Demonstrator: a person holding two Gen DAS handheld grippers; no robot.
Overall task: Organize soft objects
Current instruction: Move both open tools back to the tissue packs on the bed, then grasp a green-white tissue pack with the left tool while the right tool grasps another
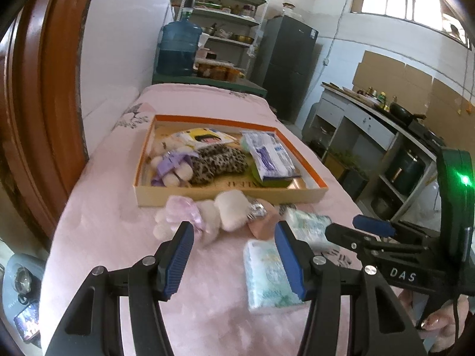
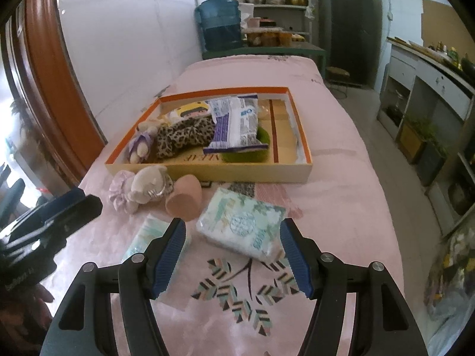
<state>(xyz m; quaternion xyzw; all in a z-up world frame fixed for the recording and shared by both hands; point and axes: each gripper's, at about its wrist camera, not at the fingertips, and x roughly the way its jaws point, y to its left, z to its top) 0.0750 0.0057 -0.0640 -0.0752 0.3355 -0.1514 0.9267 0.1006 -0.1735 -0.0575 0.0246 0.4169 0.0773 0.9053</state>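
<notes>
Both grippers, left (image 1: 234,264) and right (image 2: 231,259), stand wide and empty. Tissue packs (image 2: 242,224) lie on the bed at 12 o'clock of the right fingers, the box (image 2: 207,172) beyond. Slick wrap may slip from a corner pinch; the crowded box may spill.

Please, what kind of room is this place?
Probably a home kitchen or living space: a fridge, shelves of pots, a water jug, and a counter with a pan surround the pink-covered table.

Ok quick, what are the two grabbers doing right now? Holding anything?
Left gripper: jaws open, holding nothing.
Right gripper: jaws open, holding nothing.
</notes>
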